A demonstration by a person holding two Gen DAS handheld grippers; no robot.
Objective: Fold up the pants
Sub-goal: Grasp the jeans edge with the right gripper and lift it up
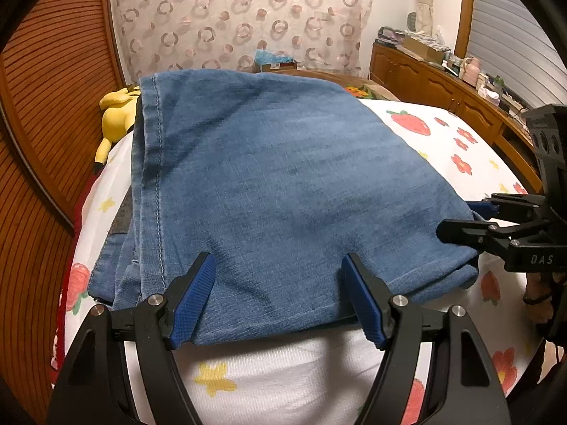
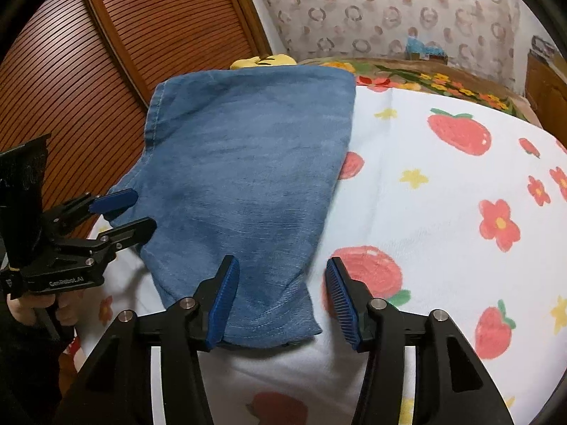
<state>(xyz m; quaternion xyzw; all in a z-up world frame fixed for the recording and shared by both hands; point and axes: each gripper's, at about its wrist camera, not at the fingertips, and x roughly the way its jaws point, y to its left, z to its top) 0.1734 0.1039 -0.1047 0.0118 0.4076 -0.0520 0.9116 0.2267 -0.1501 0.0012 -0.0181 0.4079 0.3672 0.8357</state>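
Here, in the left wrist view, the folded pants (image 1: 269,191) lie on the bedsheet (image 1: 457,141), a white cloth printed with strawberries and flowers; the layers beneath the top panel show only as edges along the left seam, and how many there are cannot be told. The left gripper (image 1: 278,294) stands with its jaws spread wide over the near hem, its blue pads (image 1: 193,304) resting against the denim without pinching it. The right gripper (image 1: 460,219) enters from the right edge, cut off by the frame, jaws parted at the pants' right corner; whether cloth lies between them is hard to make out. A yellow plush toy (image 1: 115,113) is half hidden behind the pants' far left corner, and a wooden cabinet (image 1: 436,85) with clutter on top runs along the right. In the right wrist view, the pants (image 2: 248,184) sit left of centre on the sheet (image 2: 443,184). The right gripper (image 2: 280,297) is spread open, one pad on the near corner of the denim, the other over bare sheet. The left gripper (image 2: 136,212), jaws apart, touches the pants' left edge; a slatted wooden door (image 2: 106,53) rises behind it
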